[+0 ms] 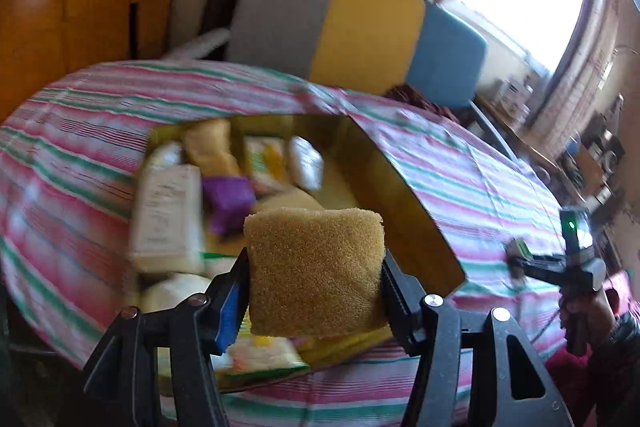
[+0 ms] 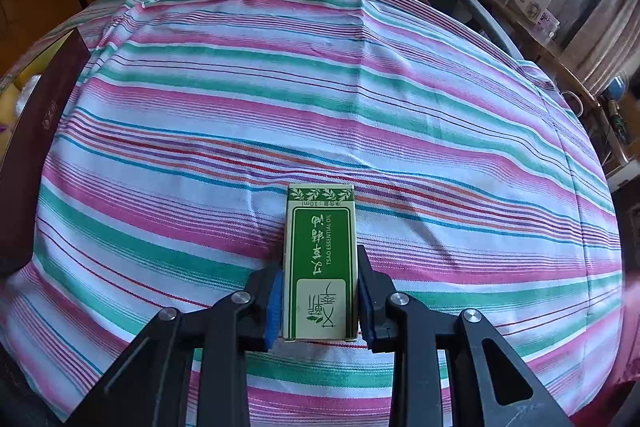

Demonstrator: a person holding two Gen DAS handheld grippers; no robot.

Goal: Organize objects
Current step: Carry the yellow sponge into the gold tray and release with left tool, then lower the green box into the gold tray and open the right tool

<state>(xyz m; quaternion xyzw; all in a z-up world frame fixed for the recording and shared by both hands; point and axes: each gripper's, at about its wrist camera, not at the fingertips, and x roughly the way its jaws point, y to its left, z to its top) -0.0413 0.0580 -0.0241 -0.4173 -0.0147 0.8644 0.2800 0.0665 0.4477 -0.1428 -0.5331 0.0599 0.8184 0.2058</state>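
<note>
My left gripper (image 1: 314,291) is shut on a coarse yellow-brown sponge (image 1: 316,271), held above an open gold-lined box (image 1: 404,211) on the striped tablecloth. Inside the box lie a white carton (image 1: 168,219), a purple item (image 1: 230,199) and several small packets, all blurred. My right gripper (image 2: 320,291) is shut on a green-and-cream essential oil box (image 2: 320,259), which lies low over the cloth. The right gripper also appears at the right edge of the left wrist view as a black tool (image 1: 568,263) in a person's hand.
The pink, green and white striped tablecloth (image 2: 320,87) covers a round table. The box's dark outer wall (image 2: 44,131) stands at the left in the right wrist view. Grey, yellow and blue chair backs (image 1: 360,27) stand behind the table. A cluttered shelf (image 1: 580,155) runs under the window.
</note>
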